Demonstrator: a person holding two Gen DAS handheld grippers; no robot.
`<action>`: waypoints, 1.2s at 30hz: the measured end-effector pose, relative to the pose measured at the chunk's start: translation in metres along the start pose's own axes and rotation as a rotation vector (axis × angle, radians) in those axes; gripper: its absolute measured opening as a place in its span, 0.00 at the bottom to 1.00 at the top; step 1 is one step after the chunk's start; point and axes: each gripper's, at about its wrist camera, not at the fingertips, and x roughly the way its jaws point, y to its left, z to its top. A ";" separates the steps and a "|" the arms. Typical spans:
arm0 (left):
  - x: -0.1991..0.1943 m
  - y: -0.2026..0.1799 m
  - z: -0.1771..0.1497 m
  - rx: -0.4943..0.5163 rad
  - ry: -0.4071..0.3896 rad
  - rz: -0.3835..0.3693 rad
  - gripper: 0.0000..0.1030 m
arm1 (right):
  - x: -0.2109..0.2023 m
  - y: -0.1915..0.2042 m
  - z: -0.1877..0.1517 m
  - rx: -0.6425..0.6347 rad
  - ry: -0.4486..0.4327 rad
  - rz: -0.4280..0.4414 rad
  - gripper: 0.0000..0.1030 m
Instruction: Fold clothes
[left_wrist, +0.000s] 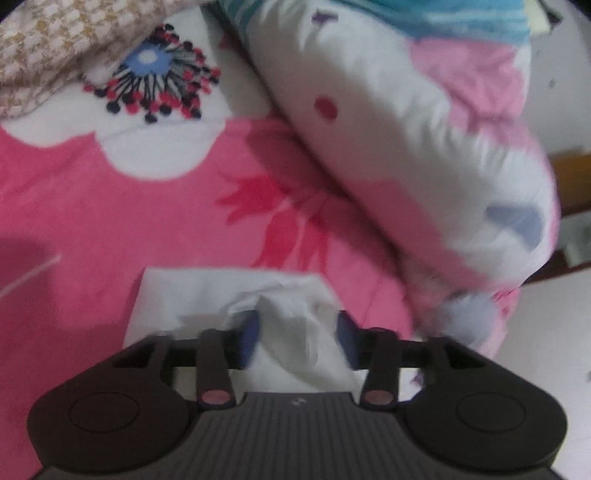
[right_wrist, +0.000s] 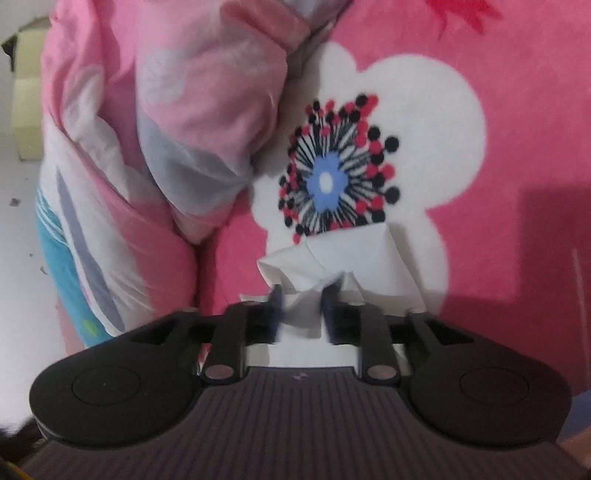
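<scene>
Nowhere is any readable writing or brand, only a faint pale mark on each ribbed gripper body. Both grippers pinch one white folded cloth (left_wrist: 229, 295) over the pink flowered bedsheet (left_wrist: 92, 192): left gripper (left_wrist: 299, 332) bunching it between blue pads, right gripper (right_wrist: 301, 306) likewise. A pink-and-white quilt (left_wrist: 406, 129) lies at two o'clock in the left view, ten o'clock in the right.

1. The thin white cloth garment (left_wrist: 236, 295), soft and crumpled, lies low at 6 o'clock in the left wrist view, on the pink flowered bedspread (left_wrist: 92, 206).
2. Its near edge bunches up into a raised ridge.
3. In the right wrist view the cloth (right_wrist: 354, 258) lies just below centre, a folded corner pointing to 12 o'clock.
</scene>
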 end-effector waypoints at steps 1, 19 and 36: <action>-0.003 0.001 0.003 -0.002 -0.002 -0.009 0.54 | -0.006 0.000 -0.002 0.011 -0.028 0.028 0.35; -0.079 0.007 -0.033 0.223 0.207 0.172 0.53 | -0.037 0.065 -0.111 -0.350 0.007 -0.389 0.43; -0.060 0.015 -0.097 0.517 0.354 0.240 0.02 | -0.061 0.063 -0.150 -0.604 0.039 -0.687 0.43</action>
